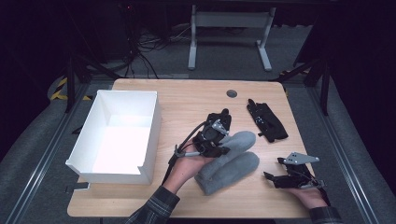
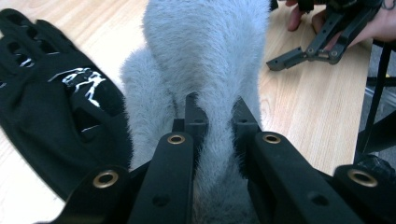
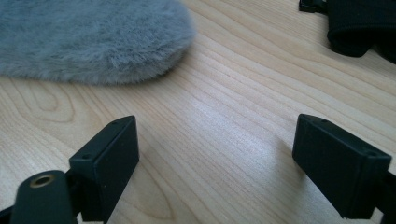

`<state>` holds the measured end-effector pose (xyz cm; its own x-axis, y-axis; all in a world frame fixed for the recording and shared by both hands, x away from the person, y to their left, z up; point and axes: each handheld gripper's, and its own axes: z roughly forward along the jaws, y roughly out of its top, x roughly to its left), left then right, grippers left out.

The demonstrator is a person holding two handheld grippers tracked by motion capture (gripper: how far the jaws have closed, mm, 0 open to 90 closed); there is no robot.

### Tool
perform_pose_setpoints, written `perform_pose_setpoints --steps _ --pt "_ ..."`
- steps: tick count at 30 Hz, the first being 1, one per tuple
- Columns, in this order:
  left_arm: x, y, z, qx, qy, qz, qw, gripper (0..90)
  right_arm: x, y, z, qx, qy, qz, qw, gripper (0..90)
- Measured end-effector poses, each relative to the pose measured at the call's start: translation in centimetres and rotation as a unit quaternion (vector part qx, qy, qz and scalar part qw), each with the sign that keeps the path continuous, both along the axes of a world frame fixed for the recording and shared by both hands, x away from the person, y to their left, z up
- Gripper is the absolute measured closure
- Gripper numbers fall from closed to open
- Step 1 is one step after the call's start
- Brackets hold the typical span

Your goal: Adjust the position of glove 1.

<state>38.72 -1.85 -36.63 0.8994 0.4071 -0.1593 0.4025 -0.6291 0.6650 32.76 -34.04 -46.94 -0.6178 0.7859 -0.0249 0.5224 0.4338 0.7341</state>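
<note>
Gripping one grey mitten (image 2: 205, 60) in my left claw (image 2: 215, 122), clamped tight; nothing sits in the white box (image 1: 86, 135) yet. My right claw (image 3: 215, 154) rests apart and empty on the desk (image 3: 224, 84), with the other mitten (image 1: 231, 171) and black gloves (image 1: 267, 120) still to pack, I judge.

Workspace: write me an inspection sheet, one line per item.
Surface: light wooden table, round grey grommet near the far edge.
Job's things: two grey fuzzy slippers side by side at centre.
Clutter: black glove to the slippers' far right; open white box at left.
Grippers: left gripper shut on a grey slipper; right gripper open over bare wood.
Cables: black cable trailing from the left gripper.
Surroundings: grey floor, white desk frame behind.
</note>
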Motion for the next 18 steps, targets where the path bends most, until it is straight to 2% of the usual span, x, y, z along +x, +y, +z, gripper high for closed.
perform_pose_setpoints --steps 7,13,18 --pt "-0.4 -1.1 -1.2 0.016 -0.001 -0.02 0.9997 82.5 0.0 0.0 0.0 0.0 0.0 0.0 1.0 14.8" --pt "-0.5 -1.8 -2.5 0.022 0.001 -0.038 0.9991 82.1 0.0 0.0 0.0 0.0 0.0 0.0 1.0 14.8" --pt "-0.6 -2.1 -3.3 0.03 0.009 -0.045 0.9985 81.4 0.0 0.0 0.0 0.0 0.0 0.0 1.0 14.8"
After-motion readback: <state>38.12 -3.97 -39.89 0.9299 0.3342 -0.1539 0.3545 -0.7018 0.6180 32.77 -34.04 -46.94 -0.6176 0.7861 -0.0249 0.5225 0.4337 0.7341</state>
